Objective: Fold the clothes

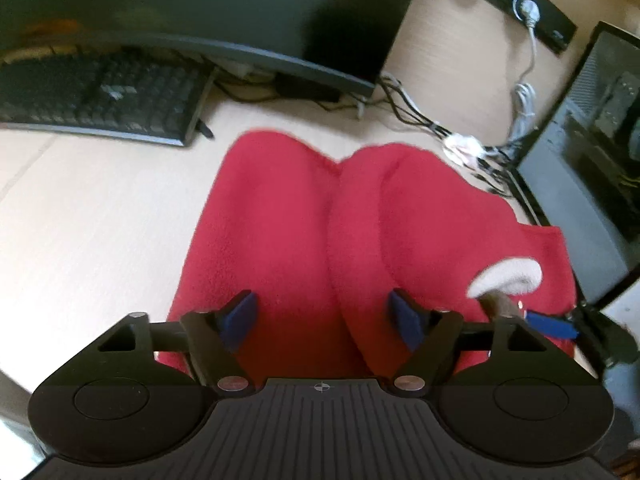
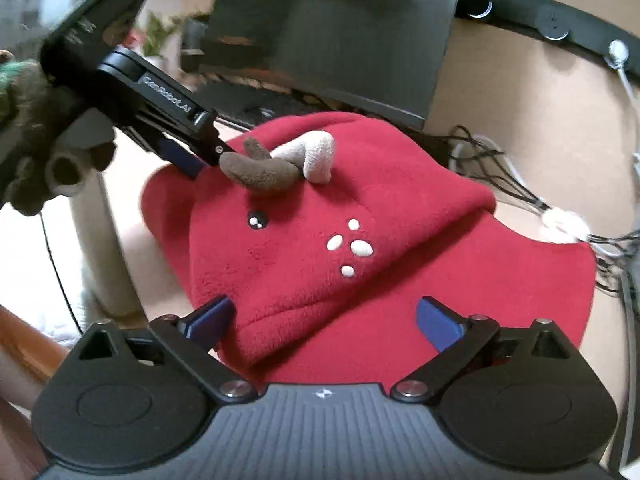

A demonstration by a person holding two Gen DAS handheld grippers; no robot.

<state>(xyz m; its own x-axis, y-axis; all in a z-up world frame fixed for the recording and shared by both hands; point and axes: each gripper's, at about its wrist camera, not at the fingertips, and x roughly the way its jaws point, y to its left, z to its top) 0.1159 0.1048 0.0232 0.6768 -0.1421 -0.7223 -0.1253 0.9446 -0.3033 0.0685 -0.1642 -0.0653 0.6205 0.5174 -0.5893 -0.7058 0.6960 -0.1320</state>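
Garment: red fleece garment (image 2: pixel 360 240) lies folded on the pale wooden surface (image 1: pixel 80 220), toward its back edge, in front of a dark monitor (image 1: pixel 200 8). It has a hood with a stitched eye, cream spots, a brown antler (image 2: pixel 256 172) and a cream ear (image 2: pixel 316 156).
Left claw: left claw (image 1: pixel 324 320) stands wide over the near end of the fleece, nothing between its blue pads (image 1: pixel 238 320); no pad presses on cloth.
Right claw: right claw (image 2: pixel 324 320) stands wider, straddling the rolled front edge of the hood without pinching it.
Step in hand: judging by the open claws and the doubled cloth, a fold looks just laid down and the next grasp is due.
Doing it well: each claw should take one clean outer edge, both layers together, at matching points, and lift evenly so the fleece does not slide apart. The antler and ear should tuck inside, not catch on a finger.
Edges: keyboard (image 1: pixel 96 96) sits at the back left of the surface, well apart from the cloth. A tangle of cables (image 1: pixel 460 140) lies just beside the garment's back right corner, and a dark computer case (image 1: pixel 592 168) stands along the right edge.
Open room: bare surface on the left and front left gives the freest space for folding; the right side is tight.
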